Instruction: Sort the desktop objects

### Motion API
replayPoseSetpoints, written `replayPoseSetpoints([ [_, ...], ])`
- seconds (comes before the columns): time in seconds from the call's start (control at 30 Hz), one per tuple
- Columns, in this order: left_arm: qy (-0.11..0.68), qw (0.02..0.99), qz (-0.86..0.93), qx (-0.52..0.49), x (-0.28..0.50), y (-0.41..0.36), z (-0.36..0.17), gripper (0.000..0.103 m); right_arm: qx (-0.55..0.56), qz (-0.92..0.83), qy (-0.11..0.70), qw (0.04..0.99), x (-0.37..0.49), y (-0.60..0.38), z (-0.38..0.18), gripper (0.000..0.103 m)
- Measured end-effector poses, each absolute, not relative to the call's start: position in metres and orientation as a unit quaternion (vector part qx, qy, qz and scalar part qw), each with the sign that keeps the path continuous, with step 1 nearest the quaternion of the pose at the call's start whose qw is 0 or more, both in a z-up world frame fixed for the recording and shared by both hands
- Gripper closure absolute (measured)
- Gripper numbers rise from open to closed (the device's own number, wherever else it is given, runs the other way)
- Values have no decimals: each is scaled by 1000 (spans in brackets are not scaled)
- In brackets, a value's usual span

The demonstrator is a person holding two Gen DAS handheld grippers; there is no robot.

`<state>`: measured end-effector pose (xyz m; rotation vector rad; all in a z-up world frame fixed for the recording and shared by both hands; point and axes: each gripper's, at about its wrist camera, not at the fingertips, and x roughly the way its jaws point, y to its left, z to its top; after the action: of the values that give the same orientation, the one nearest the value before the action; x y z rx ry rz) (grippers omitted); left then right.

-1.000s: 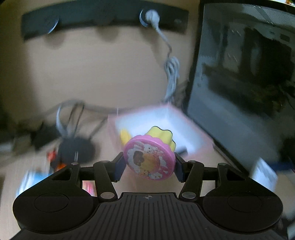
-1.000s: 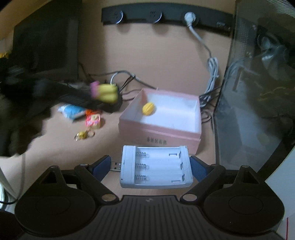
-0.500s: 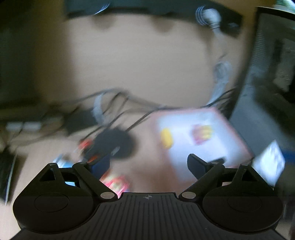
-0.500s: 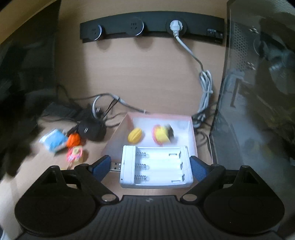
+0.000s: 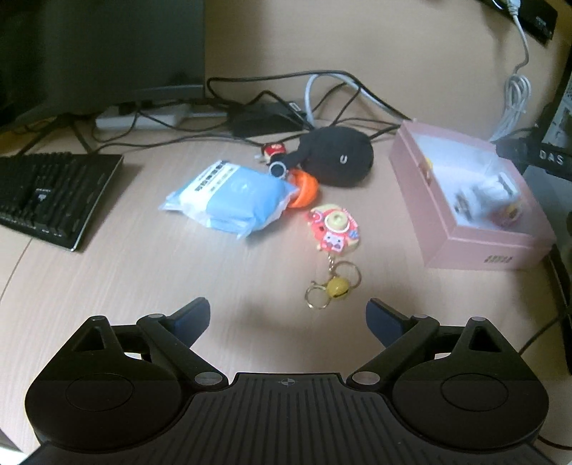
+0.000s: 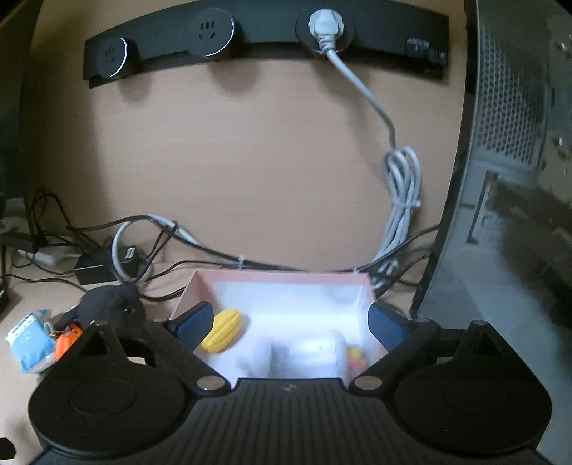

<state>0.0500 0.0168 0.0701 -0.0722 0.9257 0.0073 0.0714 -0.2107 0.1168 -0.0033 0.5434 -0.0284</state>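
The left gripper is seen tilted down over the pale wooden desk, its jaws spread wide and opening further, with nothing between the blue pads but bare desktop. Just ahead of the gap, slightly toward the right-hand finger, a red and yellow keychain charm lies flat, its rings and small yellow bell trailing back toward the gripper; the bell is near the pads but apart from them. Farther out, a blue packet of wipes rests beside an orange object, partly covering it, and a black pouch lies behind them, with a small red item at its left. A black keyboard sits at the left edge and tangled cables run along the back. The pink box stands well to the right of the jaws, with a blurred white object inside. The right gripper is held above the pink box, jaws opening and wide apart, with no pad pressing on anything. Below and between the fingers, inside the box, a white battery charger is seen blurred, so whether it rests on the floor of the box cannot be told; a yellow ridged toy lies just beside the left-hand pad and a pink and yellow item near the right-hand one. A power strip is mounted on the wall behind.
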Motion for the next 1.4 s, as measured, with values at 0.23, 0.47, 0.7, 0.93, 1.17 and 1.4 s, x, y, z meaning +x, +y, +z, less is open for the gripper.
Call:
replayPoseSetpoints([
  [0.23,445,895,-5,-10,70,13,58,5,8,48,284,958,11,-190,104,6],
  [0.47,418,908,24,24,116,23,46,4,-15,73,306,949,-45,-162,94,4],
  [0.7,414,908,44,37,151,39,35,24,-44,46,340,938,-71,-157,84,3],
  [0.93,409,912,25,30,141,50,36,73,-56,35,356,932,-84,-153,80,2],
  [1.17,415,909,-7,31,88,53,35,79,-91,75,360,926,-91,-129,76,2],
  [1.4,439,898,1,-21,32,73,35,73,-129,127,341,923,-85,-99,82,2],
])
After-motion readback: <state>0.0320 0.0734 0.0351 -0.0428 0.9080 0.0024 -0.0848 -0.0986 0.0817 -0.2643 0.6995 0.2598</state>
